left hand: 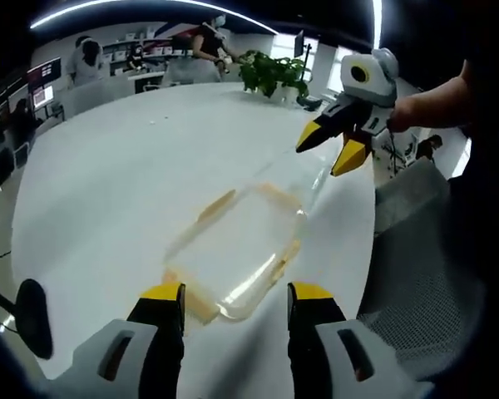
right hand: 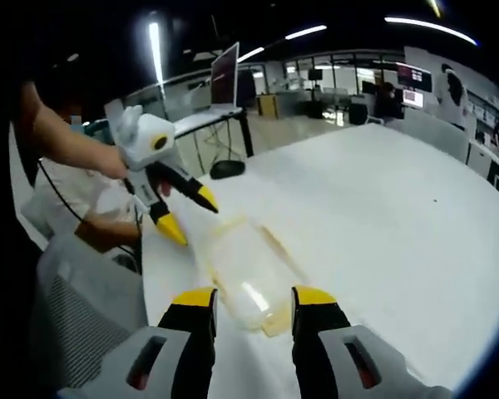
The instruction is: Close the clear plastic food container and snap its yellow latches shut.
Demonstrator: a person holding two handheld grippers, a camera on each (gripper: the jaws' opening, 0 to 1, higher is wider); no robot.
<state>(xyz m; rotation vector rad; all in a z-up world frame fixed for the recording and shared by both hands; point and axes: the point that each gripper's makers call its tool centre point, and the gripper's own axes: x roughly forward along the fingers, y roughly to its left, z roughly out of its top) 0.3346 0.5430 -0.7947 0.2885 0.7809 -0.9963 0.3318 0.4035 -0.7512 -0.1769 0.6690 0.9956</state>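
**A:** What is on the table, and where?

**B:** A clear plastic food container (left hand: 237, 249) lies flat on a white table (left hand: 108, 183), close to the table's edge, beside a grey mesh chair (left hand: 416, 266). In the left gripper view it sits just ahead of the left gripper (left hand: 235, 301), whose black, yellow-tipped jaws stand apart with nothing between them. The right gripper (left hand: 333, 148) hangs above the container's far end, jaws spread, touching nothing.

**A:** And from the other side?

**B:** In the right gripper view the same container (right hand: 248, 278) lies just ahead of the right gripper (right hand: 254, 301), jaws apart and empty. The left gripper (right hand: 187, 214) hovers over the far end, also parted.

**A:** How far along is the job?

**B:** Judging from this, early to middle. The lid appears to be resting on the box, though the clear plastic makes that hard to confirm. Yellow latches (left hand: 216, 205) show along the edges, and they look splayed outward rather than pressed down, so the snapping seems still to be done. No gripper is touching a latch.

**A:** Which way does the container point?

**B:** It is rectangular, and its long axis runs from one gripper toward the other, roughly along the table's edge. Each short end faces a gripper, so both are lined up with the ends.

**A:** Anything else around?

**B:** A potted green plant (left hand: 270, 73) at the far side of the table.
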